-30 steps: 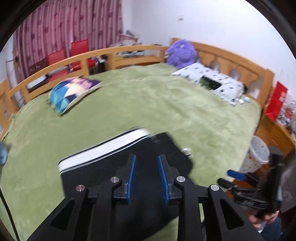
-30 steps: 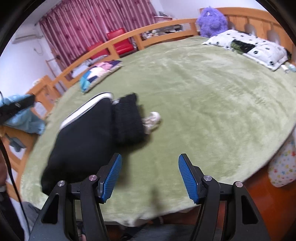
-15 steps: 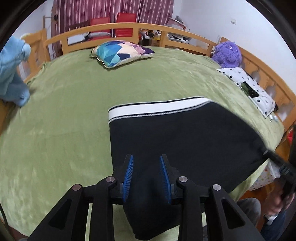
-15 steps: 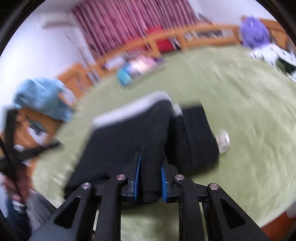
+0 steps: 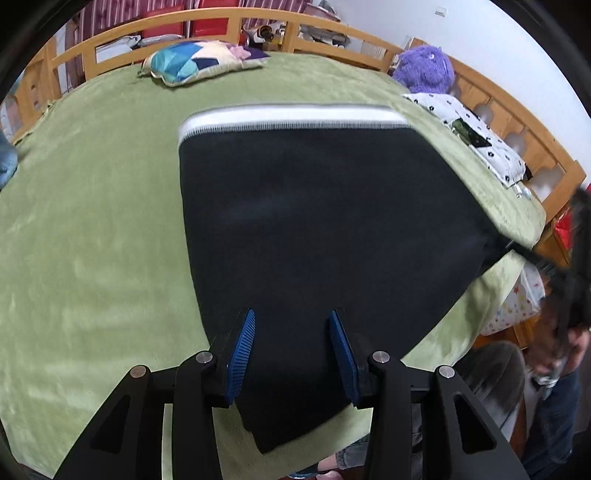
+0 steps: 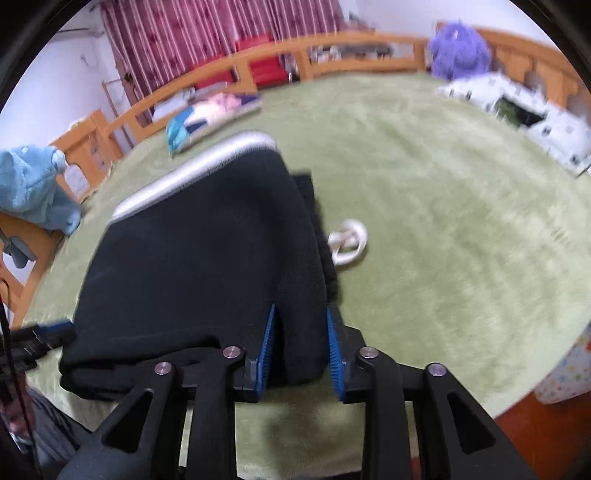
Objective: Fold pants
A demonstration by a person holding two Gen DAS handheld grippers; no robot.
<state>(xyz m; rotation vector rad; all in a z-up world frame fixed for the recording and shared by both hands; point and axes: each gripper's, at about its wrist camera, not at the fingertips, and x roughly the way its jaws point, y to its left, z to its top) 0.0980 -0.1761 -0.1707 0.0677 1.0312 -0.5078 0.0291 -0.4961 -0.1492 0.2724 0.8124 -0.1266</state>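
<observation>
Black pants [image 5: 314, 203] with a white waistband [image 5: 288, 114] lie folded on the green bed cover [image 5: 92, 221]. My left gripper [image 5: 291, 314] hovers low over their near corner. Its jaws are opening, with cloth between the pads and not pinched. In the right wrist view the pants [image 6: 192, 266] fill the left half, and a white drawstring loop [image 6: 347, 242] lies beside them. My right gripper [image 6: 300, 308] straddles the near right fold. Its jaws are opening too, with the black cloth loose between them.
A colourful pillow [image 5: 199, 62], a purple plush toy [image 5: 424, 70] and a white patterned pillow [image 5: 476, 144] lie along the far wooden rail [image 5: 332, 33]. A blue cloth [image 6: 33, 184] hangs on the left frame. A person's legs [image 5: 554, 387] stand at the bed's near edge.
The left gripper dropped toward the bed and the pants now lie flatter. Both grippers held cloth tightly half a second ago; their jaws have since spread apart.
</observation>
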